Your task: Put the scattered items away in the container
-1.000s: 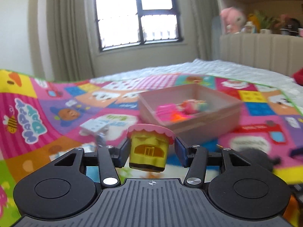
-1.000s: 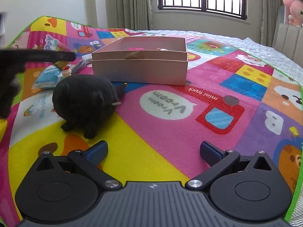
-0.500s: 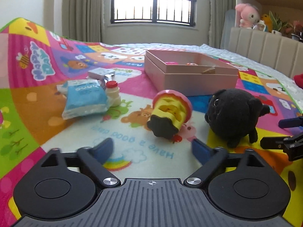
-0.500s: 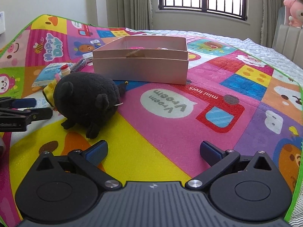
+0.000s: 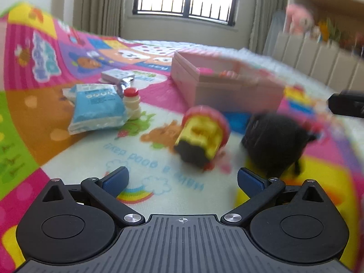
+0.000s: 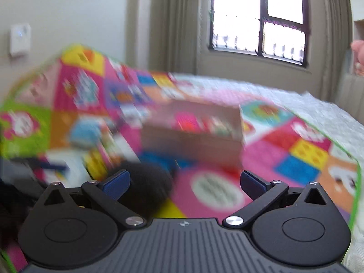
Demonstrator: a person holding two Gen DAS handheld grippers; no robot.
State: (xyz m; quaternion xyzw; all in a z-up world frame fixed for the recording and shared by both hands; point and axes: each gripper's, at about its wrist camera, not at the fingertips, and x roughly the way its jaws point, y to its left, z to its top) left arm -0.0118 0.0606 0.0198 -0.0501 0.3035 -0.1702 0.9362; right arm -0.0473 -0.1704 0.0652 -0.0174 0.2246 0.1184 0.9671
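Lying tipped on its side at centre frame of the left wrist view, the yellow toy with the pink cap (image 5: 202,134) rests on the colourful play mat (image 5: 145,173), its dark base turned toward the lower part of the frame. The left gripper (image 5: 182,179) sits at the bottom centre with both blue-padded fingers spread wide, nothing between them; the toy is beyond the fingertips and apart from them. Just right of the toy is the black plush (image 5: 275,143), blurred by motion. The pink box (image 5: 218,88) stands in the upper centre-right, behind both; pink and orange items show inside it, too blurred to identify. At centre left, the blue-and-white packet (image 5: 97,107) lies flat, with the small red-capped bottle (image 5: 132,102) upright and touching its right edge. A flat white box (image 5: 117,75) lies further back, above the packet. A dark object at the right edge is too cropped to identify. The right wrist view is heavily blurred. The right gripper (image 6: 184,182) occupies the bottom centre, fingers likewise spread, with nothing held. The black plush (image 6: 145,182) appears just beyond the left fingertip; contact cannot be determined. The pink box (image 6: 193,134) sits at frame centre, the blue packet (image 6: 86,134) at centre left.
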